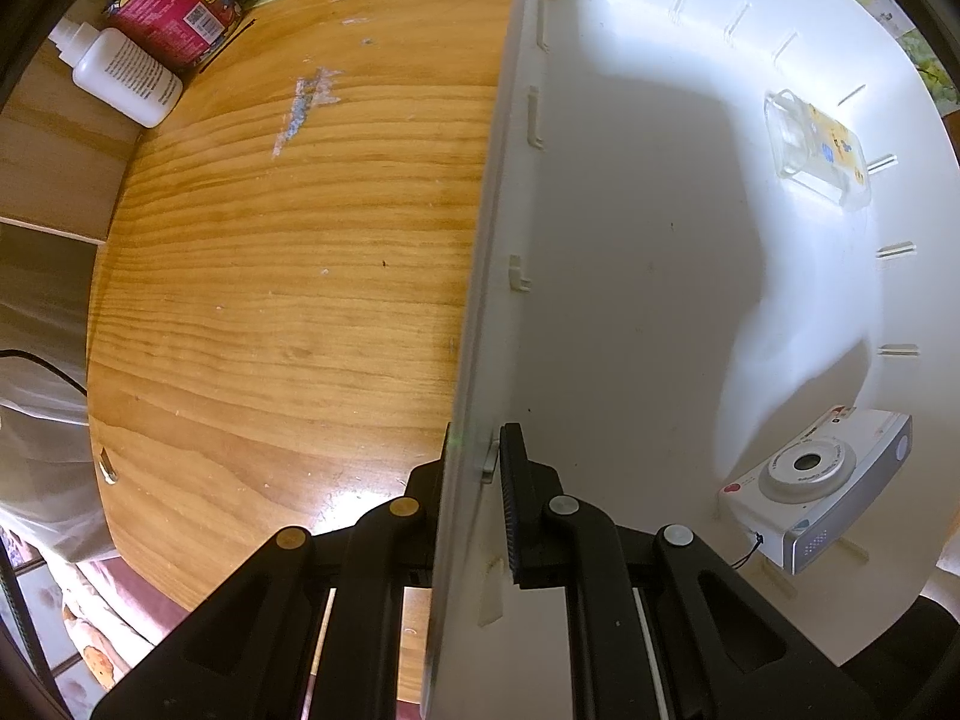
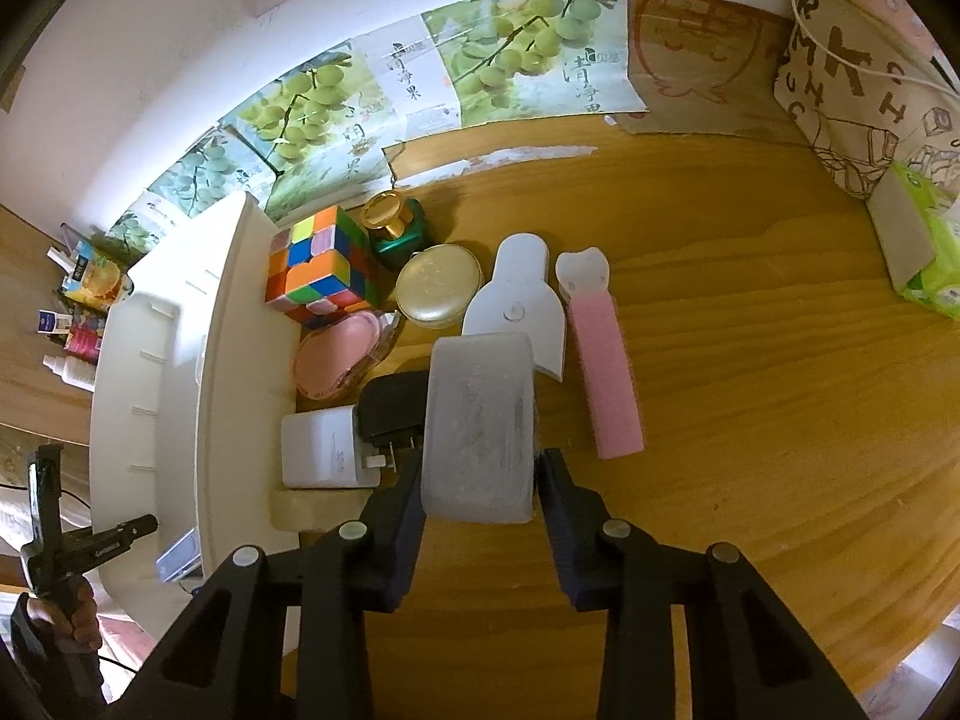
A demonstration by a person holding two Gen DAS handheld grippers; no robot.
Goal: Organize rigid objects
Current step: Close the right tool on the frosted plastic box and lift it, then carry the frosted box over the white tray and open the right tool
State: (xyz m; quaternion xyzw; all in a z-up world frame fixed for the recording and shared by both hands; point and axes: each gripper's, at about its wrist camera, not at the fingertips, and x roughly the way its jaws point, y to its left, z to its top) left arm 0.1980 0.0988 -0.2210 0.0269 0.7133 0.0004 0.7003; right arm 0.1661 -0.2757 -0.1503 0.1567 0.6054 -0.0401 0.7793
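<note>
My left gripper (image 1: 480, 468) is shut on the wall of a white plastic bin (image 1: 630, 240), which holds a white toy camera (image 1: 822, 486) and a clear small case (image 1: 816, 147). My right gripper (image 2: 480, 480) is shut on a frosted translucent box (image 2: 480, 426), held above the wooden table (image 2: 750, 390). Beside the bin (image 2: 180, 360) lie a Rubik's cube (image 2: 321, 267), a green bottle (image 2: 399, 228), a round compact (image 2: 438, 285), a pink case (image 2: 339, 354), a white charger (image 2: 321, 450), a black adapter (image 2: 390, 408), a white flat tool (image 2: 519, 300) and a pink tooth-topped stick (image 2: 600, 354).
A white squeeze bottle (image 1: 126, 75) and a red carton (image 1: 174, 6) stand at the table's far left. A tissue pack (image 2: 924, 240) and a printed bag (image 2: 864, 78) sit at the far right. Grape-print boxes (image 2: 360, 108) line the wall.
</note>
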